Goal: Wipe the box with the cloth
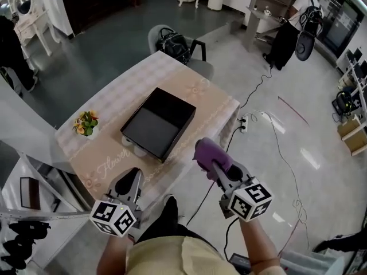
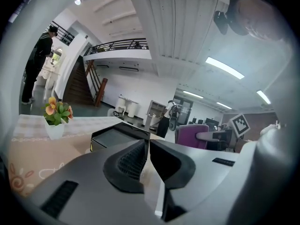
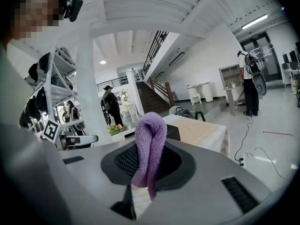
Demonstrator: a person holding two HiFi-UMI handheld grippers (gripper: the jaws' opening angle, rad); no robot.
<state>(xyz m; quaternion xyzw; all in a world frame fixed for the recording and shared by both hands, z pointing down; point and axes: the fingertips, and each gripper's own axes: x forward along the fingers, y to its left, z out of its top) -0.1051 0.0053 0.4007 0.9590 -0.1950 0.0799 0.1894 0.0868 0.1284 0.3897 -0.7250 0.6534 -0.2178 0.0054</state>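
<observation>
A flat black box (image 1: 159, 122) lies on the table (image 1: 189, 90) with its open top up; it also shows as the box (image 2: 117, 134) in the left gripper view and the box (image 3: 172, 131) behind the cloth in the right one. My right gripper (image 1: 213, 164) is shut on a folded purple cloth (image 1: 210, 154), which stands up between the jaws as the cloth (image 3: 149, 146). It hovers off the table's near right edge. My left gripper (image 1: 132, 181) is shut with nothing in it, just off the table's near edge, short of the box.
A small pot of flowers (image 1: 86, 123) stands at the table's left end. A chair with a black bag (image 1: 175, 44) sits at the far side. Cables and a power strip (image 1: 245, 122) lie on the floor to the right. A person (image 1: 292, 27) stands far back.
</observation>
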